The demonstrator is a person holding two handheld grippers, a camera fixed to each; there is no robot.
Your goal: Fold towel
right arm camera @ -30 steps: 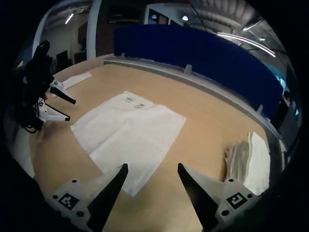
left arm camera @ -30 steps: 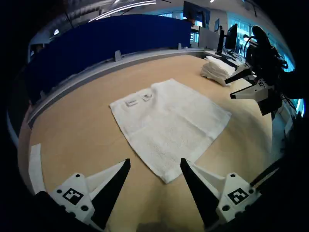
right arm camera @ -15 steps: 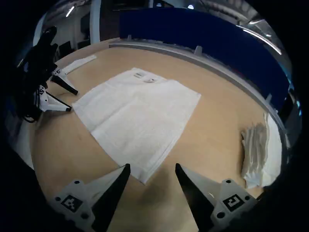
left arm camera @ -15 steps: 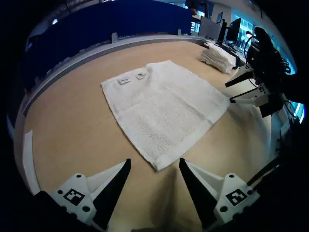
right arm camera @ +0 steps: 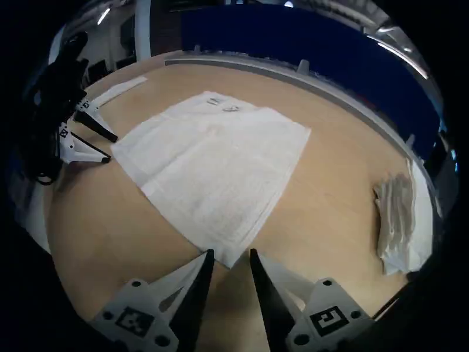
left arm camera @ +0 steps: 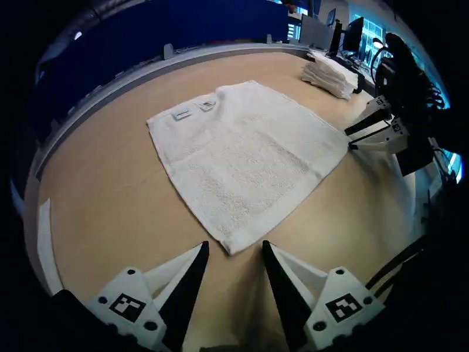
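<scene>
"Where is the towel right now?"

"I see the white towel [left arm camera: 246,158] spread flat on the wooden table [left arm camera: 99,188]. Its two small tags [left arm camera: 193,110] are on the edge nearest the blue partition [left arm camera: 176,35]."

"And your left tool?"

"My left gripper [left arm camera: 233,249] sits low at one near corner. Its fingers are apart, the corner's tip lies in the gap, and neither finger presses the cloth."

"The right one?"

"My right gripper [right arm camera: 230,255] is low at the neighbouring corner. Its fingers are parted only narrowly, with the corner's point between them, and I see no clamp on it."

"Anything else on the table?"

"A stack of folded towels [right arm camera: 398,223] lies well apart from the spread one, near the table's far edge."
</scene>
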